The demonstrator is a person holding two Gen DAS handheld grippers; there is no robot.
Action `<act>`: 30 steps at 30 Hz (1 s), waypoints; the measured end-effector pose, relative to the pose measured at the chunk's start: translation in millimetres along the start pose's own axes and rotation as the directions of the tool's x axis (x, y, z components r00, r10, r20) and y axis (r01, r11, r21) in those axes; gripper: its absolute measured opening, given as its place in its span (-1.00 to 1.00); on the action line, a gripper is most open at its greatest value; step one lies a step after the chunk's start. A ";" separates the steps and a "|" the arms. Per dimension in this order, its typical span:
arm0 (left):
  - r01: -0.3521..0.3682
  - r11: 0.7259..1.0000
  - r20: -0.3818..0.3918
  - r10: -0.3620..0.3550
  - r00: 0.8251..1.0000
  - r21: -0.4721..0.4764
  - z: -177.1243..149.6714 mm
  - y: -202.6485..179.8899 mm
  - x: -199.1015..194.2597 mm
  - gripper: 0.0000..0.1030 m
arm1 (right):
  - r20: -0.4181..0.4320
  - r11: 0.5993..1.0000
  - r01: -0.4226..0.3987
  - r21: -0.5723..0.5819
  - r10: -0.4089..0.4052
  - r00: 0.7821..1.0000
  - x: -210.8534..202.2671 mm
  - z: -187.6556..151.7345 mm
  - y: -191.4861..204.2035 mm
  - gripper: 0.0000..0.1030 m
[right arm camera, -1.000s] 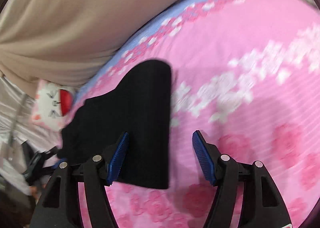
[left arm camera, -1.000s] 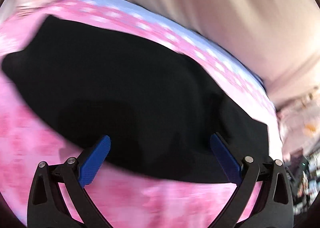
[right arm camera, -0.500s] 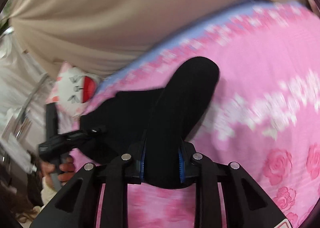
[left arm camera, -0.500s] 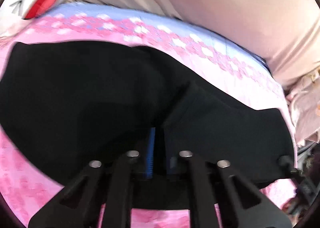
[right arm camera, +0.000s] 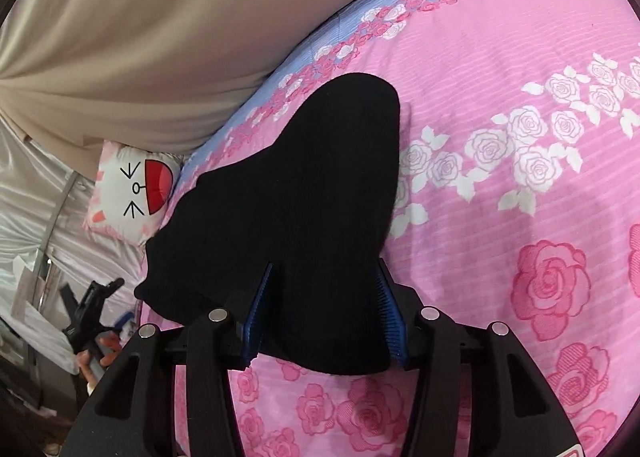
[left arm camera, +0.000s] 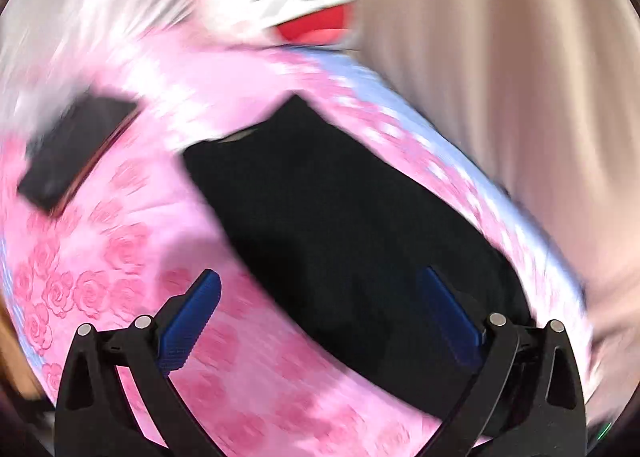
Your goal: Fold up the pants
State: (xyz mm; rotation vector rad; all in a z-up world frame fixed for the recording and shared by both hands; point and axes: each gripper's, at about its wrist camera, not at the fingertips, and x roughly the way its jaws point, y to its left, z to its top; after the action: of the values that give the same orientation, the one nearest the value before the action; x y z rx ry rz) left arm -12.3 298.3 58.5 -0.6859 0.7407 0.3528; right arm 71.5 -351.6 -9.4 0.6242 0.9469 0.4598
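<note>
Right wrist view: pants (right arm camera: 304, 197) soft, limp; right gripper (right arm camera: 324, 309) just widening, fold between, grip uncertain; left gripper (left arm camera: 320, 321) spread, empty. Take hem corners.

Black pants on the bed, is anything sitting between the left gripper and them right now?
Nothing visible does. The left gripper hangs with its jaws wide apart right over the near edge of the black pants, only pink bedsheet around them. A dark flat object lies off to the side, out of the way.

Open pink bedsheet (right arm camera: 520, 37) right of the black pants (right arm camera: 304, 185), beige curtain (right arm camera: 140, 37) behind, cat pillow (right arm camera: 132, 193) at left
</note>
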 end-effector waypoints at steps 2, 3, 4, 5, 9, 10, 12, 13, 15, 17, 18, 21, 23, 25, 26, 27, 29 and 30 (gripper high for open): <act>-0.032 0.996 -0.030 0.029 0.999 -0.087 10.5 24.8 15.2 0.90 | 0.012 1.000 0.002 -0.014 -0.001 1.000 0.4 -2.9 3.1 0.10; -0.030 0.993 -0.046 0.025 0.999 -0.114 14.9 35.1 24.7 0.90 | 0.018 1.000 0.009 -0.027 -0.009 1.000 0.0 -4.3 5.5 0.15; -0.037 0.990 -0.059 0.029 0.998 -0.135 14.7 38.0 28.2 0.90 | 0.020 0.999 0.020 -0.040 -0.020 1.000 0.6 -5.4 7.8 0.17; -0.032 0.989 -0.043 0.026 0.999 -0.143 17.5 41.0 32.8 0.90 | 0.023 0.998 0.031 -0.053 -0.030 0.999 1.6 -6.5 10.8 0.21; -0.065 0.992 0.007 0.066 0.998 -0.105 26.7 32.6 43.1 0.60 | 0.030 0.997 0.041 -0.072 -0.039 0.999 4.1 -6.8 11.6 0.27; -0.087 0.992 0.007 0.088 0.996 -0.094 28.0 29.1 45.2 0.32 | 0.032 0.997 0.037 -0.072 -0.035 0.999 3.9 -6.8 10.8 0.28; -0.140 0.987 -0.014 0.139 0.990 -0.078 32.3 21.0 49.3 -0.55 | 0.036 0.997 0.032 -0.076 -0.029 0.999 4.1 -6.7 11.1 0.35; -0.149 0.985 -0.008 0.149 0.989 -0.083 36.4 21.7 50.7 -0.66 | 0.036 0.996 0.032 -0.084 -0.029 0.999 5.1 -6.7 12.7 0.37; -0.152 0.987 0.043 0.154 0.987 -0.046 38.3 2.9 35.9 -0.77 | 0.032 0.993 0.036 -0.114 -0.033 0.999 7.4 -7.3 17.5 0.51; -0.124 0.987 0.136 0.109 0.985 0.105 31.0 -46.3 6.8 -0.77 | 0.029 0.991 0.037 -0.128 -0.034 0.999 8.5 -7.4 20.0 0.58; -0.083 0.979 0.153 0.054 0.987 0.187 23.3 -74.0 -8.5 -0.77 | 0.028 0.991 0.033 -0.127 -0.030 0.999 8.1 -7.4 19.8 0.60; 0.052 0.912 0.117 -0.109 0.987 0.406 -17.6 -155.3 -42.2 -0.77 | 0.035 0.995 0.015 -0.103 -0.011 0.999 5.6 -6.3 16.3 0.60; 0.118 0.847 0.071 -0.181 0.981 0.518 -53.9 -197.3 -56.1 -0.77 | 0.043 0.996 0.002 -0.093 0.002 0.999 3.2 -6.1 14.3 0.59; 0.189 0.754 -0.024 -0.224 0.974 0.629 -104.2 -238.8 -60.1 -0.76 | 0.066 0.997 -0.011 -0.073 0.016 0.998 -1.9 -6.2 10.0 0.59; 0.215 0.710 -0.074 -0.224 0.972 0.670 -129.5 -253.7 -55.8 -0.74 | 0.090 0.998 -0.025 -0.051 0.030 0.996 -6.7 -6.2 5.6 0.59; 0.233 0.674 -0.116 -0.215 0.970 0.700 -152.9 -265.3 -50.5 -0.67 | 0.110 0.999 -0.044 -0.030 0.047 0.993 -11.4 -6.0 1.3 0.59; 0.249 0.585 -0.194 -0.157 0.968 0.772 -211.7 -280.3 -33.6 -0.53 | 0.149 0.997 -0.083 0.008 0.080 0.986 -19.8 -5.5 -7.1 0.59; 0.241 0.546 -0.204 -0.128 0.971 0.802 -230.0 -282.2 -28.4 -0.16 | 0.180 0.994 -0.105 0.036 0.097 0.979 -25.6 -5.6 -13.4 0.59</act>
State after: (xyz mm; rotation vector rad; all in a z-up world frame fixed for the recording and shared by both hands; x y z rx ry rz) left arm 0.3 -66.0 80.6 0.1361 0.8381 -0.2619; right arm 54.8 -375.6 -5.5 0.7444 0.7597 0.4656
